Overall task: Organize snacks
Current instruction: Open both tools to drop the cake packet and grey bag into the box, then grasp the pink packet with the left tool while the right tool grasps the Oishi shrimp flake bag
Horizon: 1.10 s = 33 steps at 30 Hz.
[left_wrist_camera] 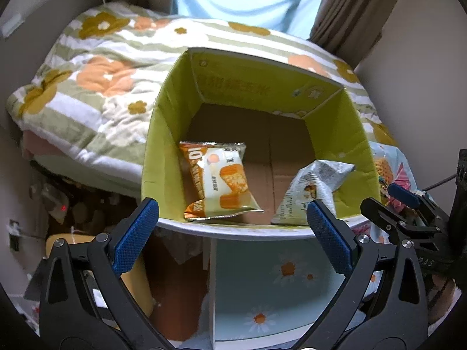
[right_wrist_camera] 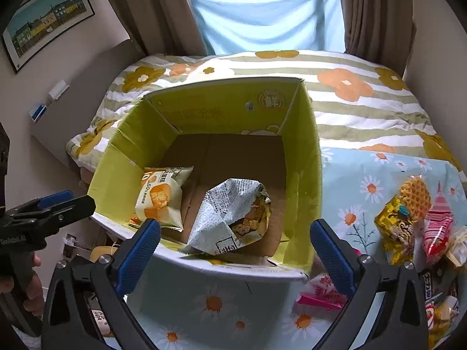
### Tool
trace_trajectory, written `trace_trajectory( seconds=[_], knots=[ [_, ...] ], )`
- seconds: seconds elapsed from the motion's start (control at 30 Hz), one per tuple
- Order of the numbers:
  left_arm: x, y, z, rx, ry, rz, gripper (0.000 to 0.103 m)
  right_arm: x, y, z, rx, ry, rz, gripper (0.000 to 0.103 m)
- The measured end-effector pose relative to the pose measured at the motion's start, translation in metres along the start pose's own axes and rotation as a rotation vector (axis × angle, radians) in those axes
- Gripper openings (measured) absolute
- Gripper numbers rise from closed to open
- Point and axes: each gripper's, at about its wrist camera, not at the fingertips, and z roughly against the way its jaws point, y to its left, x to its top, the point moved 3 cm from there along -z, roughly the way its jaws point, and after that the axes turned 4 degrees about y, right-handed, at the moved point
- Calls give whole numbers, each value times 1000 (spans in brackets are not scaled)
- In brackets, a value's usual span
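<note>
A green cardboard box (left_wrist_camera: 163, 122) (right_wrist_camera: 303, 157) stands open on a daisy-print table (right_wrist_camera: 350, 180). Inside lie an orange-and-white cake packet (left_wrist_camera: 221, 180) (right_wrist_camera: 159, 198) at the left and a pale blue crumpled snack bag (left_wrist_camera: 309, 192) (right_wrist_camera: 230, 218) at the right. My left gripper (left_wrist_camera: 233, 218) is open and empty just before the box's near rim. My right gripper (right_wrist_camera: 236, 239) is open and empty above the near rim; it also shows at the right of the left wrist view (left_wrist_camera: 388, 201). Several loose snacks (right_wrist_camera: 408, 221) lie on the table right of the box.
A flowered quilt (left_wrist_camera: 87, 81) covers the bed behind the box. A pink packet (right_wrist_camera: 321, 294) lies by the box's near right corner. Clutter sits on the floor (left_wrist_camera: 73, 204) to the left. Curtains and a blue cloth (right_wrist_camera: 262, 14) hang at the back.
</note>
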Motion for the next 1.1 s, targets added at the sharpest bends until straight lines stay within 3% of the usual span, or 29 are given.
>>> trace_trajectory(
  seconds=[0.23, 0.47, 0.73, 1.1],
  knots=[
    [-8, -28, 1, -83, -25, -57, 101, -11, -13, 25, 19, -21, -52, 102],
    [-20, -69, -3, -122, -21, -102, 101, -37, -46, 53, -53, -57, -100, 102],
    [-46, -130, -7, -108, -25, -112, 101, -70, -106, 89, -137, -99, -104, 102],
    [-91, -222, -48, -88, -3, -61, 101, -126, -187, 112, -159, -81, -62, 102]
  ],
)
